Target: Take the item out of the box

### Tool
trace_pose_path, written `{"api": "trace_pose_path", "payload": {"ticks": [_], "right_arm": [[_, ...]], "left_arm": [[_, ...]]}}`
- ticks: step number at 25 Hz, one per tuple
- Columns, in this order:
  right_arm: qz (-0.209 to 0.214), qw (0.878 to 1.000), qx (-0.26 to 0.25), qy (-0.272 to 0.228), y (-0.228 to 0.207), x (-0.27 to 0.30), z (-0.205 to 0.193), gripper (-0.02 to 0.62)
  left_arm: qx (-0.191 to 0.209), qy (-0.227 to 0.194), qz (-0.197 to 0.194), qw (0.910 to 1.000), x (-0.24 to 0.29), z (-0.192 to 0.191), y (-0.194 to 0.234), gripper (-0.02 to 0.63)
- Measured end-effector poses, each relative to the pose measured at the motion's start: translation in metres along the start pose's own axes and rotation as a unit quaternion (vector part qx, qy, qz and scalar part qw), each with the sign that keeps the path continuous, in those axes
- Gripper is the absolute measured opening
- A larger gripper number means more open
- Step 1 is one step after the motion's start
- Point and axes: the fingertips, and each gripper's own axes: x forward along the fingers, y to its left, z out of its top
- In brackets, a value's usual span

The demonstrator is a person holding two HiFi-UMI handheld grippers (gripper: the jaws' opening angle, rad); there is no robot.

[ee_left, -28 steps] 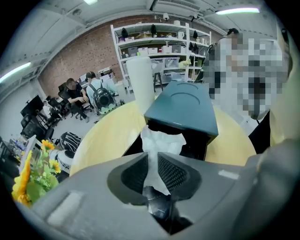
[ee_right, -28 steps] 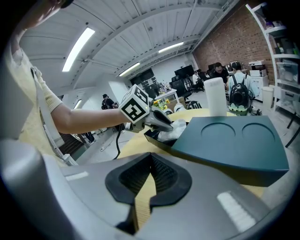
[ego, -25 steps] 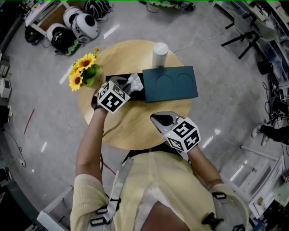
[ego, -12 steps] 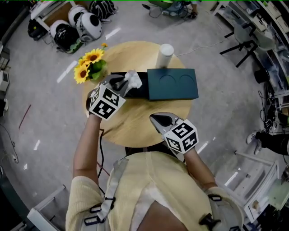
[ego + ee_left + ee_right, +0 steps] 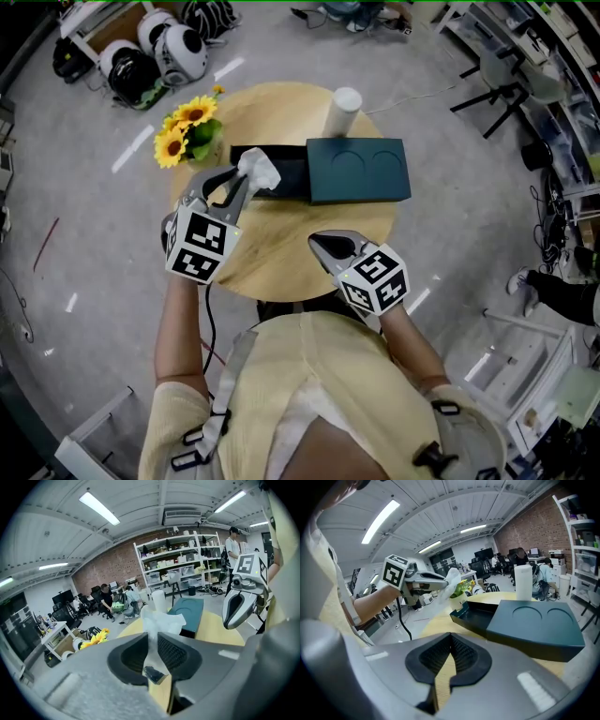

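An open black box [image 5: 281,169] lies on the round wooden table [image 5: 281,253], its teal lid [image 5: 358,170] resting beside it on the right. My left gripper [image 5: 240,180] is shut on a white crumpled item [image 5: 259,169] and holds it above the box's left end. In the left gripper view the white item [image 5: 160,622] sticks up from between the jaws. My right gripper [image 5: 326,247] hovers shut over the table's near side with nothing in it. From the right gripper view [image 5: 451,645] I see the left gripper [image 5: 423,581], the item [image 5: 453,580] and the box [image 5: 472,613].
A white cylinder [image 5: 345,101] stands behind the lid. A pot of sunflowers [image 5: 184,137] sits at the table's left edge. Helmets [image 5: 141,58] lie on the floor at the far left. People and shelves [image 5: 187,564] show in the room's background.
My left gripper has drawn back toward the table's near left with the white item, lifting it out of the box. The right gripper has hardly moved.
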Motion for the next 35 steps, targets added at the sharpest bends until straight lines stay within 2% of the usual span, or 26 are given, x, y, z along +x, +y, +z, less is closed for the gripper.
{"api": "trace_pose_path", "payload": {"ticks": [5,11,18,25,35], "right_arm": [[-0.005,1.0,-0.002,-0.001,0.001,-0.001,0.001,0.003],[-0.016,1.0,0.002,0.001,-0.004,-0.003,0.001,0.003],[-0.022,1.0,-0.001,-0.003,-0.008,0.0,0.008,0.003],[-0.029,1.0,-0.006,-0.009,-0.01,0.0,0.012,0.003],[-0.033,0.999,-0.015,-0.017,-0.01,-0.002,0.016,0.003]], "left_arm": [[-0.02,0.001,0.018,0.9996,-0.023,-0.01,-0.003,0.069],[-0.063,0.014,0.032,0.9974,-0.04,-0.037,-0.013,0.07],[-0.098,0.022,0.024,0.9947,-0.048,-0.054,-0.021,0.071],[-0.115,0.034,0.013,0.9927,-0.05,-0.069,-0.039,0.071],[-0.112,0.062,0.003,0.9918,-0.051,-0.084,-0.059,0.071]]}}
